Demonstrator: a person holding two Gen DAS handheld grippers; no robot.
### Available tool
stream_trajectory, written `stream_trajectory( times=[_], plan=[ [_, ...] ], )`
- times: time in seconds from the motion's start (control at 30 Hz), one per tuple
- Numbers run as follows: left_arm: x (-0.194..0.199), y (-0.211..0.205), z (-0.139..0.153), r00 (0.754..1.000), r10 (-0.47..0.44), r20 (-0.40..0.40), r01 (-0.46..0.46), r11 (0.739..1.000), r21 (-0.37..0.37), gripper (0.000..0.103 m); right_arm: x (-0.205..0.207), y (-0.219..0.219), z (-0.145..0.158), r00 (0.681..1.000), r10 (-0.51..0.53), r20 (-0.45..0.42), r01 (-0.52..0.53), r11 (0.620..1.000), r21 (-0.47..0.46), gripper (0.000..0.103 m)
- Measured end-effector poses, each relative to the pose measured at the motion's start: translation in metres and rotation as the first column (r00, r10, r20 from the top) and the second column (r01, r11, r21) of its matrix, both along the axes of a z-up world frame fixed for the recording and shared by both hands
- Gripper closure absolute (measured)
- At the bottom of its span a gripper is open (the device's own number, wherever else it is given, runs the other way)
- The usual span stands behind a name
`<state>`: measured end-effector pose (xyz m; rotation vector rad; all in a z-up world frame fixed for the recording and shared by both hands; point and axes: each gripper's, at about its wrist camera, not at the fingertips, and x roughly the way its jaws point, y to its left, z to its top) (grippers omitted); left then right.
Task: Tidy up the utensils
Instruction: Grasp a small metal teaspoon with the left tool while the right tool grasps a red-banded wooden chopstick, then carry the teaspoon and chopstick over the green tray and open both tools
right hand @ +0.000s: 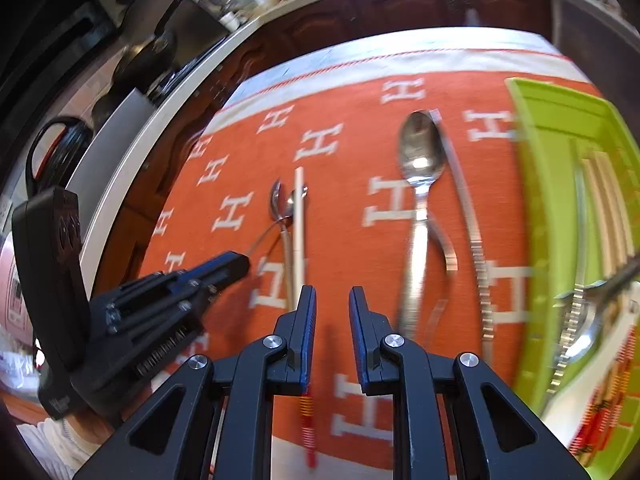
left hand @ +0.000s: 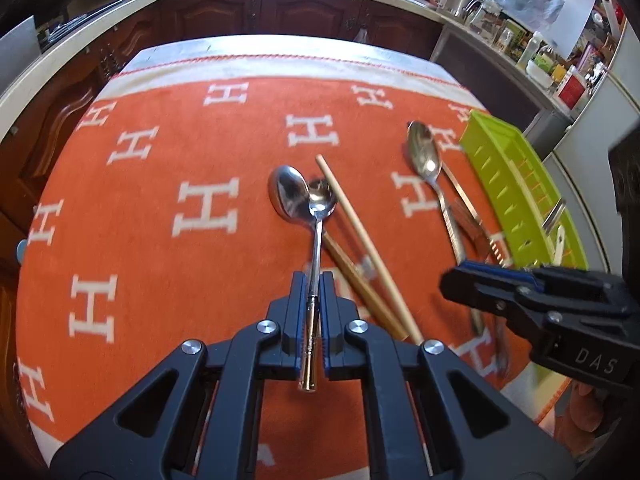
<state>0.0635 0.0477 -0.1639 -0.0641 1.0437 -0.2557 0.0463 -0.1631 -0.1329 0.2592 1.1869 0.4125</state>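
Observation:
My left gripper (left hand: 314,280) is shut on the handle of a small steel spoon (left hand: 321,204), whose bowl hangs just over another spoon (left hand: 285,196) lying on the orange cloth. Wooden chopsticks (left hand: 360,248) lie right beside it. Farther right lie a large spoon (left hand: 424,156) and a serrated knife (left hand: 460,192), next to the green utensil tray (left hand: 512,184). My right gripper (right hand: 332,300) hovers open over the cloth with nothing between its fingers, left of the large spoon (right hand: 420,156). The left gripper (right hand: 236,264) shows at its left.
The green tray (right hand: 536,208) holds chopsticks, a fork and other cutlery. A red-striped stick (right hand: 308,420) lies under the right gripper near the cloth's front edge. Dark cabinets and a crowded counter (left hand: 520,40) ring the table.

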Motion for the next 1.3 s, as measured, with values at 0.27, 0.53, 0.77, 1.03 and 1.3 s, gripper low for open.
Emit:
stream_trajectory(
  times=[0.27, 0.53, 0.77, 1.03, 1.3],
  plan=[
    [-0.004, 0.008, -0.015, 0.999, 0.004, -0.048, -0.004, 1.000, 0.007, 0.099, 0.014, 0.036, -0.012, 0.998, 0.057, -0.009, -0.057, 0.998, -0.032, 0.086],
    [0.006, 0.005, -0.014, 0.996, -0.014, -0.083, 0.018, 0.999, 0.040, 0.098, 0.023, 0.057, -0.020, 0.995, 0.101, -0.011, -0.101, 0.994, -0.039, 0.079],
    [0.012, -0.010, -0.013, 0.995, -0.049, -0.090, 0.061, 0.989, 0.136, 0.098, 0.031, 0.060, -0.029, 0.993, 0.114, 0.011, -0.113, 0.992, -0.060, 0.082],
    [0.011, -0.016, -0.013, 0.991, -0.105, -0.082, 0.119, 0.975, 0.190, 0.098, 0.032, 0.063, -0.030, 0.981, 0.192, 0.032, -0.187, 0.976, -0.115, 0.088],
    [0.005, -0.002, -0.013, 0.998, -0.058, -0.034, 0.061, 0.994, 0.093, 0.099, 0.026, 0.059, -0.028, 0.983, 0.182, 0.036, -0.176, 0.976, -0.127, 0.098]
  ],
)
